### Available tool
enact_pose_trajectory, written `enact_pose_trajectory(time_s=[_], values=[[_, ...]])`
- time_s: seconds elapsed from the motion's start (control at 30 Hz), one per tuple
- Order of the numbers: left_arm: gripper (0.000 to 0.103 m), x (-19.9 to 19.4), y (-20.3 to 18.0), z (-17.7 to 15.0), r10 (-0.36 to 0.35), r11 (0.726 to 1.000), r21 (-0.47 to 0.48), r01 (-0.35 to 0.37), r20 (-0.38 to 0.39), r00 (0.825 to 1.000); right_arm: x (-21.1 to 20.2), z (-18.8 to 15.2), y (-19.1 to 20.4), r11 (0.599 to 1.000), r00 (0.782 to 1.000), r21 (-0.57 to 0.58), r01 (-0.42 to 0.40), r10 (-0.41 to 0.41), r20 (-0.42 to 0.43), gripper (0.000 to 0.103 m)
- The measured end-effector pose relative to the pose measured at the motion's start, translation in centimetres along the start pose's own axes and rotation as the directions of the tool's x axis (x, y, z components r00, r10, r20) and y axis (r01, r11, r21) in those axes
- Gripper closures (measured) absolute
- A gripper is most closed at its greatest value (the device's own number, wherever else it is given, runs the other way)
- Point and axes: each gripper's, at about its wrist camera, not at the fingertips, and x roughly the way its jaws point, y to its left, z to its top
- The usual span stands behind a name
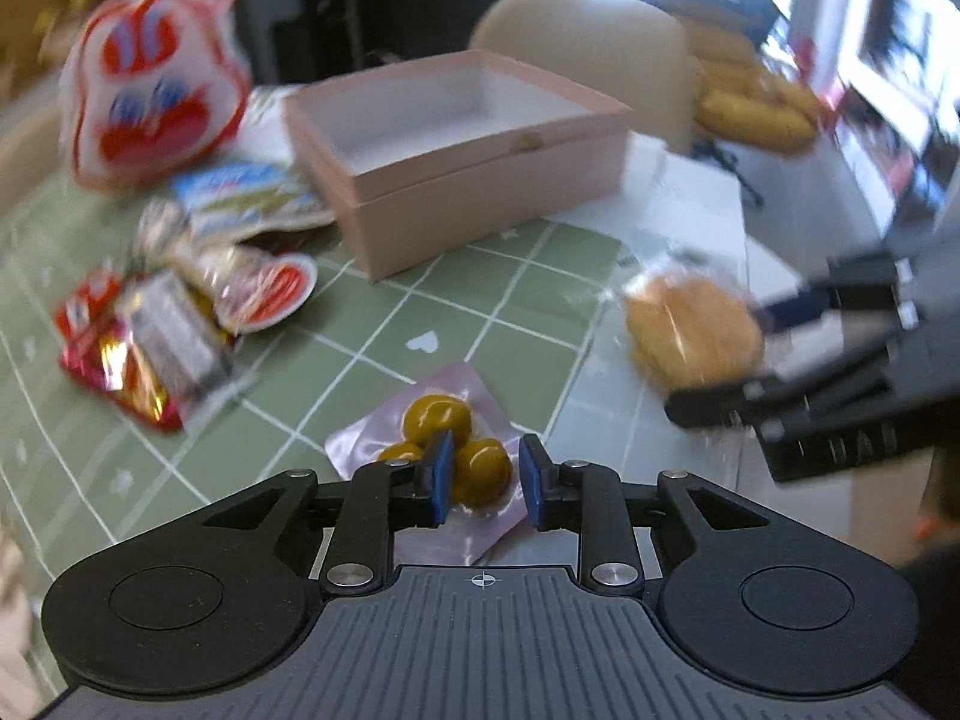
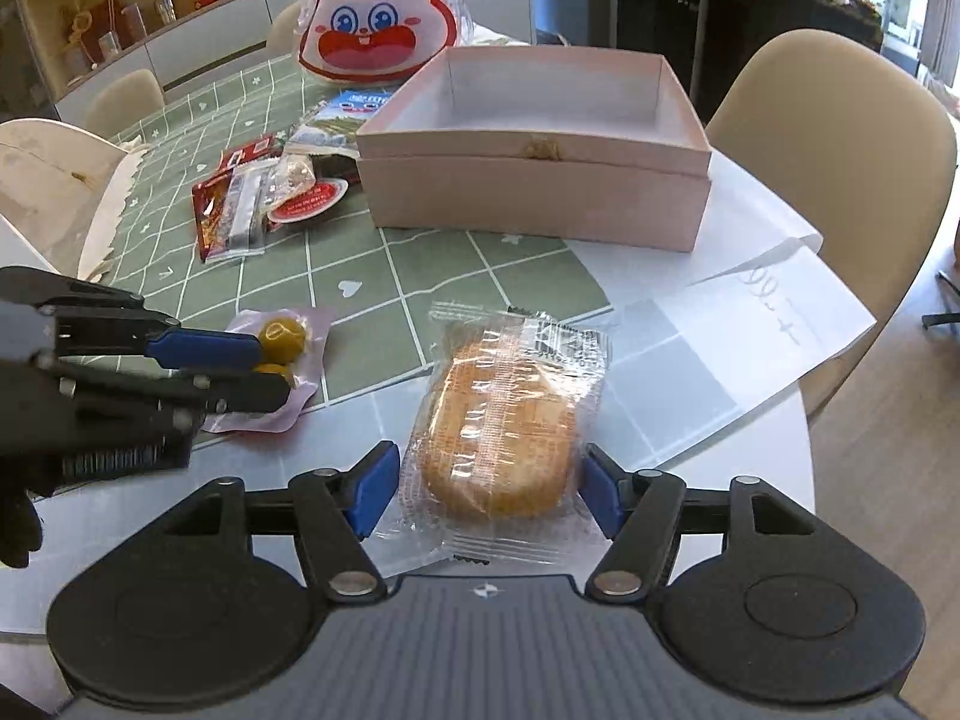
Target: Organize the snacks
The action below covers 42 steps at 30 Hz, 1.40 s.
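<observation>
At the far left of the table, a rabbit-faced bag (image 2: 377,12) stands behind a heap of snack packets (image 2: 264,204). Nearer, the left gripper (image 1: 480,480) straddles a pink pouch of green fruits (image 1: 465,456), pads apart, not pressing. Beyond sits the open pink box (image 2: 540,180). Rightward, the right gripper (image 2: 480,495) brackets a wrapped round cake (image 2: 498,426), pads beside the wrapper, contact unclear.
</observation>
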Motion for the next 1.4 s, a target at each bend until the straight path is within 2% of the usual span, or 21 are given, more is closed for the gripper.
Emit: enact_pose_trajectory(time_s=[0.1, 0.2, 0.33, 0.43, 0.47, 0.5, 0.57, 0.73, 0.77, 0.8, 1.0, 1.07, 1.13, 1.2, 1.27, 1.33, 1.4], values=[[0.069, 0.0, 0.0, -0.1, -0.017, 1.000, 0.002, 0.017, 0.003, 1.000, 0.2, -0.1, 0.1, 1.000, 1.000, -0.002, 0.000, 0.000, -0.003, 0.035], [0.069, 0.3, 0.8, 0.2, -0.041, 0.998, -0.049, 0.041, 0.000, 0.999, 0.3, -0.2, 0.0, 1.000, 1.000, 0.004, -0.003, 0.003, -0.002, 0.035], [0.070, 0.3, 0.6, 0.4, -0.036, 0.999, -0.036, 0.035, -0.018, 0.999, 0.4, -0.4, -0.1, 1.000, 1.000, -0.001, -0.002, 0.002, 0.007, 0.035], [0.076, 0.3, 0.6, 0.3, -0.020, 0.999, -0.039, 0.020, -0.014, 1.000, 0.3, -0.5, 0.2, 1.000, 1.000, -0.018, 0.003, -0.003, 0.016, 0.036], [0.080, 0.2, 0.7, 0.3, -0.015, 0.999, -0.046, 0.014, -0.011, 1.000, 0.2, -0.4, 0.3, 1.000, 1.000, -0.025, 0.007, -0.006, 0.019, 0.039], [0.081, 0.1, 1.0, 0.2, -0.023, 0.998, -0.060, 0.023, -0.010, 1.000, 0.1, -0.4, 0.4, 0.999, 1.000, -0.034, 0.007, -0.006, 0.024, 0.045], [0.082, -0.1, 1.5, 0.2, -0.044, 0.995, -0.087, 0.042, -0.011, 0.999, -0.4, -0.3, 0.5, 0.999, 0.999, -0.050, 0.009, -0.007, 0.038, 0.049], [0.083, -1.3, 0.8, -0.4, -0.041, 0.998, -0.056, 0.040, -0.014, 0.999, -1.9, 0.2, 0.3, 0.998, 0.998, -0.056, -0.006, 0.010, 0.061, 0.051], [0.085, -1.7, 0.6, -0.5, -0.046, 0.998, -0.053, 0.045, -0.011, 0.999, -2.2, 0.2, 0.2, 0.999, 0.998, -0.053, -0.009, 0.012, 0.064, 0.051], [0.097, -2.3, 0.4, -0.5, -0.051, 0.998, -0.047, 0.050, -0.004, 0.999, -2.6, 0.3, 0.1, 0.999, 0.998, -0.049, -0.012, 0.015, 0.065, 0.051], [0.095, -4.8, -0.8, -0.2, -0.080, 0.997, -0.002, 0.080, 0.034, 0.996, -4.9, 0.6, -1.0, 0.999, 0.997, -0.038, -0.024, 0.027, 0.079, 0.052], [0.093, -4.9, -0.5, -0.3, -0.074, 0.997, -0.030, 0.075, 0.039, 0.996, -5.3, 0.7, -1.2, 0.999, 0.996, -0.043, -0.007, 0.011, 0.086, 0.052], [0.092, -4.8, 0.7, -0.3, -0.031, 0.995, -0.090, 0.034, 0.042, 0.999, -5.2, 0.8, -1.4, 0.999, 0.996, -0.046, 0.002, 0.002, 0.087, 0.052], [0.093, -4.3, 2.0, -0.3, 0.010, 0.990, -0.139, -0.008, 0.014, 1.000, -4.8, 0.7, -1.4, 0.999, 0.997, -0.041, 0.007, -0.003, 0.080, 0.051], [0.092, -3.5, 3.2, -0.4, 0.005, 0.983, -0.184, -0.012, -0.036, 0.999, -3.8, 0.6, -1.3, 1.000, 0.998, -0.029, 0.004, -0.002, 0.061, 0.051], [0.091, -3.0, 3.6, -0.6, -0.041, 0.986, -0.163, 0.029, -0.069, 0.997, -2.6, 0.3, -1.1, 1.000, 0.999, -0.019, -0.001, 0.001, 0.034, 0.051], [0.088, -2.9, 3.3, -0.9, -0.057, 0.994, -0.099, 0.050, -0.078, 0.995, -1.7, -0.1, -0.8, 1.000, 1.000, -0.019, -0.004, 0.004, 0.009, 0.051]])
